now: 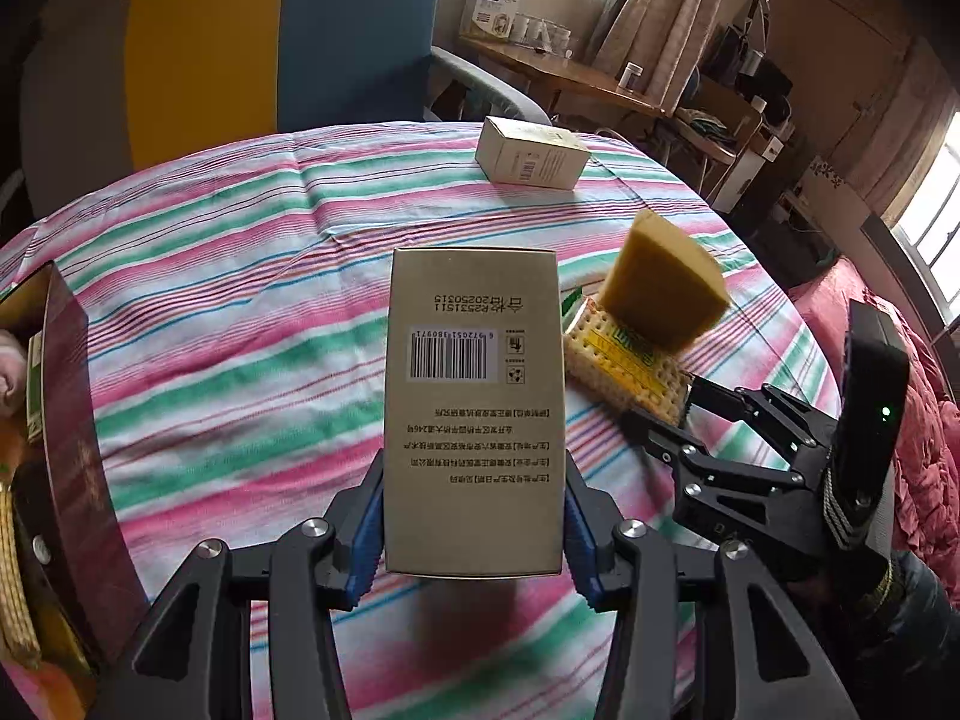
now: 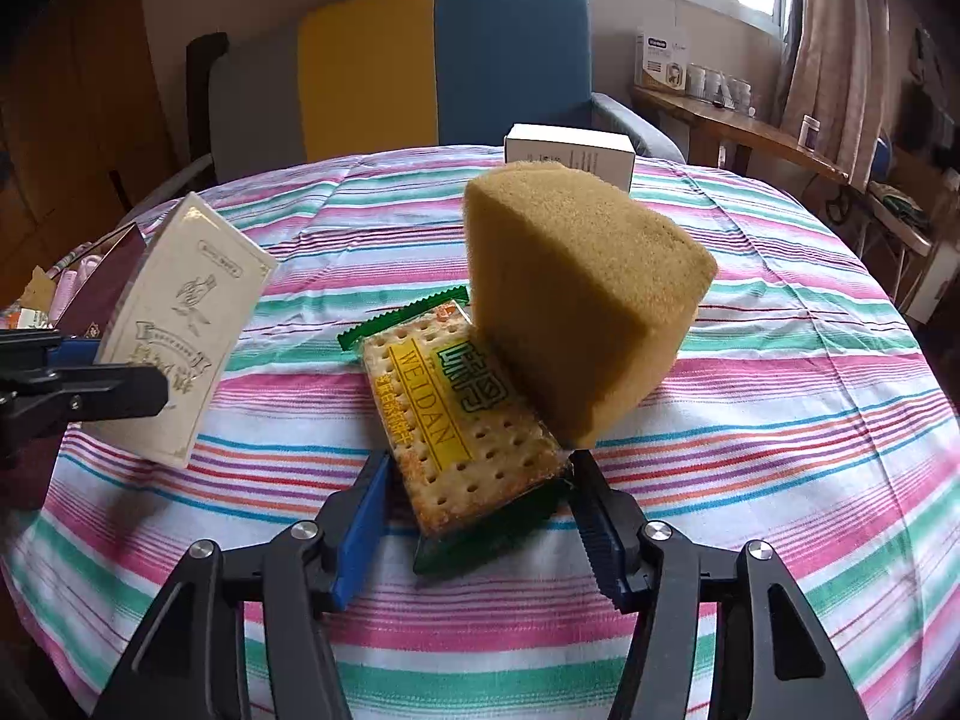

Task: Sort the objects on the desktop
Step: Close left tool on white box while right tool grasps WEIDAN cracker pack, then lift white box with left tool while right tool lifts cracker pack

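My left gripper (image 1: 474, 540) is shut on a tall beige box (image 1: 474, 408), barcode side facing the camera, held above the striped tablecloth (image 1: 240, 300). In the right wrist view the same cream box (image 2: 180, 330) hangs tilted at the left in the left gripper (image 2: 102, 372). My right gripper (image 2: 480, 516) has its blue pads against both sides of a cracker pack (image 2: 462, 414). A yellow sponge wedge (image 2: 576, 306) leans tilted on the pack's far end. From the left wrist view, the right gripper (image 1: 678, 420) reaches the cracker pack (image 1: 624, 366) under the sponge (image 1: 660, 282).
A white carton (image 1: 531, 150) lies at the table's far edge. A dark red open box (image 1: 66, 420) with items inside stands at the left edge. A yellow-and-blue chair (image 1: 270, 48) is behind the table, a wooden side table (image 1: 570, 72) stands by the window, and pink bedding (image 1: 924, 420) is on the right.
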`<state>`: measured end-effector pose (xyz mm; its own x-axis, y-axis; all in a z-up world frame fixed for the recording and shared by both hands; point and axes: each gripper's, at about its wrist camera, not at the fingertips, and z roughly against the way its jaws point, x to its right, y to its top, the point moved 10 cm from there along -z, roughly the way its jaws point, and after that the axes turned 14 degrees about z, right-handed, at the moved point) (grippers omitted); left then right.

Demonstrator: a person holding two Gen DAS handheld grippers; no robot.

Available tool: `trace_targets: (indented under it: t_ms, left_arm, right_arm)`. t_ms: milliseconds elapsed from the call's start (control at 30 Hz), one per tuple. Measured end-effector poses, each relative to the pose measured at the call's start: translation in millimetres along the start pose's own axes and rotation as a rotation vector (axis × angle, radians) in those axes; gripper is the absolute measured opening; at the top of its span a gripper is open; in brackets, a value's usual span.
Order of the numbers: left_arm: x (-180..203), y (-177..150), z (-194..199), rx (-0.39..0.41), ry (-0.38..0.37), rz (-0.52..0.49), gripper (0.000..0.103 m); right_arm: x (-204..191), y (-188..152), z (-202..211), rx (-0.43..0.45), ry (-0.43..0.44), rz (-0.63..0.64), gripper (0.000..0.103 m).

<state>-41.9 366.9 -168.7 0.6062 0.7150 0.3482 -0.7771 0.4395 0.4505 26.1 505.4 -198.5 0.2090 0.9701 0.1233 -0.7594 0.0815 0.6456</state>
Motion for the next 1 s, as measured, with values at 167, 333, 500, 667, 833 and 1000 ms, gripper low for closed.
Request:
trace_targets:
  t_ms: [167,333,500,667,833,1000]
  left_arm:
    - [2.2,-29.7,26.6,-0.022,-0.049,0.048,0.051]
    - [-5.1,-50.6,47.5,-0.025,-0.043,0.097,0.051]
    - [-16.2,-56.4,51.4,-0.017,0.006,0.118,0.055]
    - [-13.7,-56.1,53.3,0.004,-0.002,0.086,0.068]
    - [-22.6,-63.1,53.2,0.033,0.026,0.052,0.069]
    - [-23.0,-67.2,56.5,0.062,0.017,0.036,0.069]
  right_arm:
    - [-19.5,-14.9,20.4,-0.013,0.038,0.014,0.05]
    - [-48.2,-29.4,38.9,-0.024,0.082,0.061,0.05]
    - [-72.3,-40.1,52.2,-0.04,0.133,0.067,0.054]
    - [-78.7,-45.5,59.5,-0.054,0.154,0.052,0.071]
    - [-75.5,-44.5,65.4,-0.047,0.123,0.052,0.083]
    - [-74.5,-28.5,59.4,-0.043,0.074,0.094,0.088]
